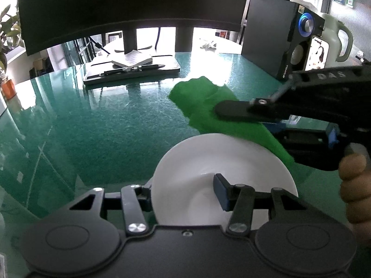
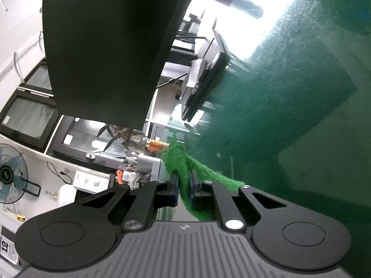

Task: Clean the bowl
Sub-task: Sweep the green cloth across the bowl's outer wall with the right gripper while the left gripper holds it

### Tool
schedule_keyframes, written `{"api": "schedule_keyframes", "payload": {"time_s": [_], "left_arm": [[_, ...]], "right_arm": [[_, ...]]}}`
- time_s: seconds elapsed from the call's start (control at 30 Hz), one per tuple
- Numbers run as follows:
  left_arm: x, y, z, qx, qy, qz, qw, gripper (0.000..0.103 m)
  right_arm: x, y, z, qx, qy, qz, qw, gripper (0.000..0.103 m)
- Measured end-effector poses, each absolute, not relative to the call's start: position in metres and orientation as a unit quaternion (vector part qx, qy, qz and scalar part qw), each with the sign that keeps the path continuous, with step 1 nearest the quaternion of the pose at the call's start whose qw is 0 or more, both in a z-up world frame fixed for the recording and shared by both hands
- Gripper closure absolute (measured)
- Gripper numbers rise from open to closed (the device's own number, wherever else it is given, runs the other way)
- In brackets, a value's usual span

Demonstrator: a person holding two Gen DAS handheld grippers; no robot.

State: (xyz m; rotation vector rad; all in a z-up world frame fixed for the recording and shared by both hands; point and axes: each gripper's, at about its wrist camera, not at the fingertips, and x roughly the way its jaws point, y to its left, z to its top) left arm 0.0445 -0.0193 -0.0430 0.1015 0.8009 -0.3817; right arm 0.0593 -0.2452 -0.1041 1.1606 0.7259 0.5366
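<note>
My left gripper [image 1: 184, 191] pinches the rim of the one white bowl [image 1: 197, 162] over the green table [image 1: 92, 120]; my right gripper [image 2: 184, 185] clamps one green cloth [image 2: 183, 173] beside the bowl's far rim.

An office workspace: a large dark monitor [image 1: 129, 7] stands on a glass-topped green counter [image 1: 92, 120], with a notebook and pen [image 1: 132, 66] on its base, a desktop speaker [image 1: 299, 46], potted plants [image 1: 8, 37] and a wall fan [image 2: 10, 176].
</note>
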Motion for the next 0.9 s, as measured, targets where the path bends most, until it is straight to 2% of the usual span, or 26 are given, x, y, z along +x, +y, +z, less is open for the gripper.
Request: {"api": "schedule_keyframes", "payload": {"time_s": [0.27,0.6,0.9], "left_arm": [[0.045,-0.019,-0.044,0.051,0.385,-0.191,0.902,0.054],[0.043,-0.017,-0.043,0.049,0.387,-0.193,0.9,0.053],[0.043,-0.015,-0.043,0.049,0.387,-0.2,0.899,0.053]], "right_arm": [[0.032,-0.27,-0.107,0.555,0.324,0.227,0.732,0.094],[0.073,-0.236,-0.107,0.54,0.346,0.264,0.72,0.094],[0.034,-0.278,-0.122,0.586,0.336,0.223,0.702,0.093]]}}
